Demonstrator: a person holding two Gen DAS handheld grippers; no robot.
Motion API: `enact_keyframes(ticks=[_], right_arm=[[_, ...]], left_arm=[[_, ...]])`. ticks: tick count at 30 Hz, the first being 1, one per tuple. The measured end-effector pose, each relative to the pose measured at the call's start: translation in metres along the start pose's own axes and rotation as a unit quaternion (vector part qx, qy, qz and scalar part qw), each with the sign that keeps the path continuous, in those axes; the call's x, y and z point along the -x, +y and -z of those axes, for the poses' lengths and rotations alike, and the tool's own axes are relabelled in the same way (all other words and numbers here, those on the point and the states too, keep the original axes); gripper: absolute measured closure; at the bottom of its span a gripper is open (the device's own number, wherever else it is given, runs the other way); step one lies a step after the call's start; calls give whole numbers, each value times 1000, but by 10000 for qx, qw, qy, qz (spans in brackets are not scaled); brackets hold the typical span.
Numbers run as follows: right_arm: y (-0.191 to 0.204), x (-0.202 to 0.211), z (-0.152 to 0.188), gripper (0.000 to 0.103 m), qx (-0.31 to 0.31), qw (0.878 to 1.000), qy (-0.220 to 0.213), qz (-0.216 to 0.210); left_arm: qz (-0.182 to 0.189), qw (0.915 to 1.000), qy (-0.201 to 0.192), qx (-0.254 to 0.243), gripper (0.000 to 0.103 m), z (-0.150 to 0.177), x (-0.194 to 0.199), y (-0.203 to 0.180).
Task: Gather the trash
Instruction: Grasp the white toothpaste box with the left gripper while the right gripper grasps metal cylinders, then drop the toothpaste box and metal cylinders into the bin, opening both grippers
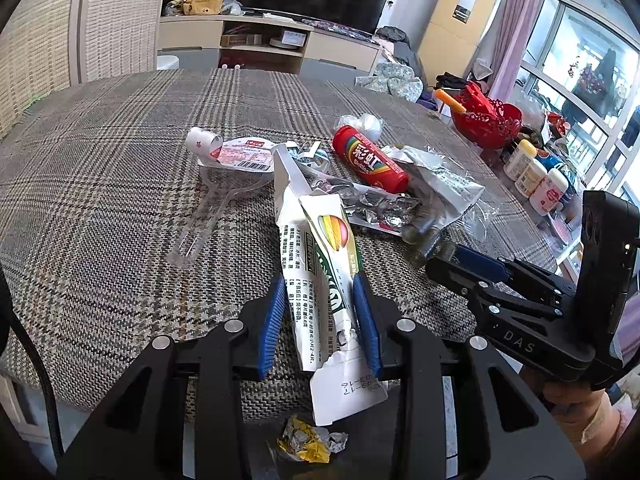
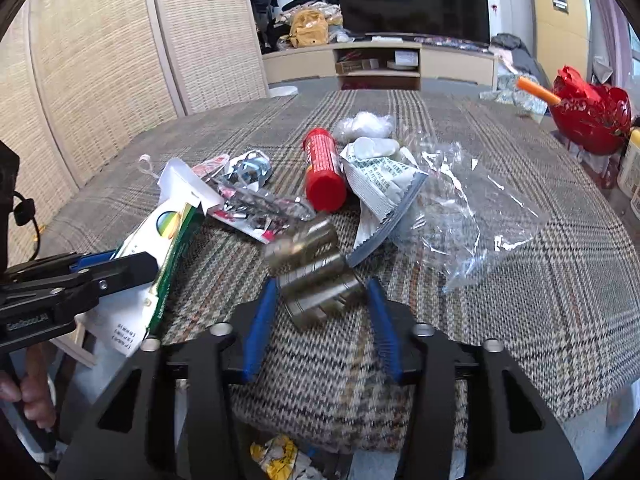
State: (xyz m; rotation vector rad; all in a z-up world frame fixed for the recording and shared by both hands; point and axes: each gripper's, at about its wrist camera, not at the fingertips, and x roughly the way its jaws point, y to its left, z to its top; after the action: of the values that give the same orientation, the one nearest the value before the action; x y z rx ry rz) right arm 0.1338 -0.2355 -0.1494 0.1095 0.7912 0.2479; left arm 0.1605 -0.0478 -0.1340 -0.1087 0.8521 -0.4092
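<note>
A flattened white and green carton (image 1: pixel 320 264) lies on the plaid tablecloth (image 1: pixel 100 200), and my left gripper (image 1: pixel 320 312) is shut on its near end, blue pads pressing both sides. To its right, my right gripper (image 2: pixel 322 304) has its pads against both sides of a blurred, ridged metal cylinder (image 2: pixel 316 276); the same gripper (image 1: pixel 430 252) shows in the left wrist view. Behind them lie a red candy tube (image 1: pixel 370 160), crumpled foil wrappers (image 1: pixel 376 204), a printed white sachet (image 2: pixel 384 184) and a clear plastic bag (image 2: pixel 460 208).
A clear plastic spoon (image 1: pixel 200 220) and a small labelled packet (image 1: pixel 240 154) lie left of the pile. A red basket (image 1: pixel 488 120) and several bottles (image 1: pixel 536 172) stand along the right edge. A crumpled yellow wrapper (image 1: pixel 308 440) lies below the table's near edge.
</note>
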Motion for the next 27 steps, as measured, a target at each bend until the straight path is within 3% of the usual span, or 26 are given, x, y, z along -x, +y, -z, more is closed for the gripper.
enact_keyframes(ticks=[10,27], right_arm=[[-1,26,12,60,-102,9999,36,-53],[33,92,44,60,110,9995,257,-114]], left_arm=[[27,9998,95,-150,75,15,17,-14],[79,9996,73,-256,77,68,88,-29]])
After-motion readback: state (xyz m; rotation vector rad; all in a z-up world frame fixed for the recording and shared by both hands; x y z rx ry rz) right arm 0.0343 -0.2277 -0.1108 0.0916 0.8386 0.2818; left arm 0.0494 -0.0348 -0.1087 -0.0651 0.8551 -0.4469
